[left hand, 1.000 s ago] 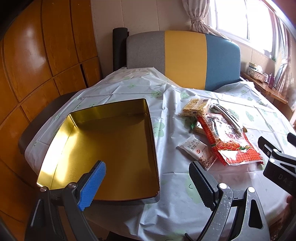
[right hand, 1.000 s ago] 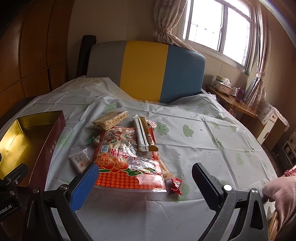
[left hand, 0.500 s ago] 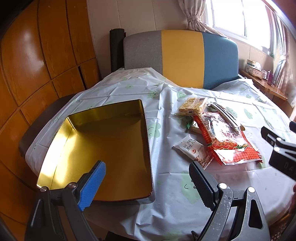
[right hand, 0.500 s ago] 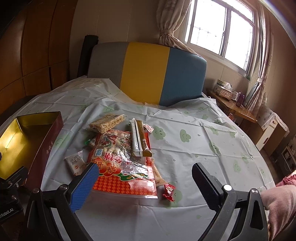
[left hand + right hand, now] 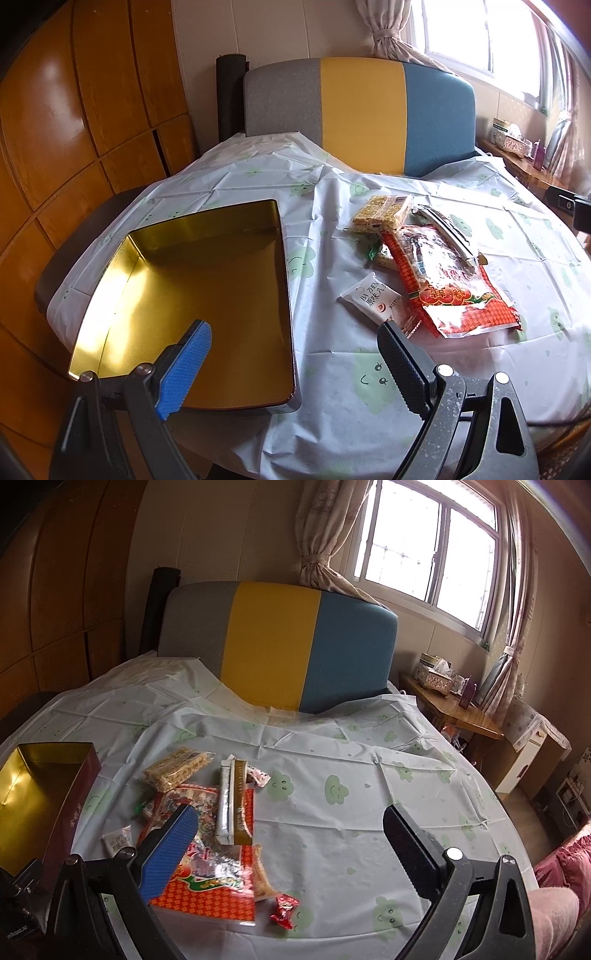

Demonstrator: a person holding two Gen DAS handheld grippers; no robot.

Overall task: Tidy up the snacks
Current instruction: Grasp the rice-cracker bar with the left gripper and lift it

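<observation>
The snacks lie in a loose heap on the white, green-patterned plastic tablecloth [image 5: 351, 760]: a large red printed bag [image 5: 448, 284] with a long gold-and-silver packet [image 5: 233, 805] across its top, a clear-wrapped yellow crisp bar [image 5: 382, 214] at its 11 o'clock and a small white sachet [image 5: 376, 299] at its 8 o'clock. The open gold-lined rectangular tin [image 5: 192, 295] sits at their 9 o'clock. The left gripper [image 5: 291, 358] and right gripper [image 5: 291, 849] both gape wide, holding nothing.

Home dining room: clothed table [image 5: 332, 768], curtained window [image 5: 424, 542].
</observation>
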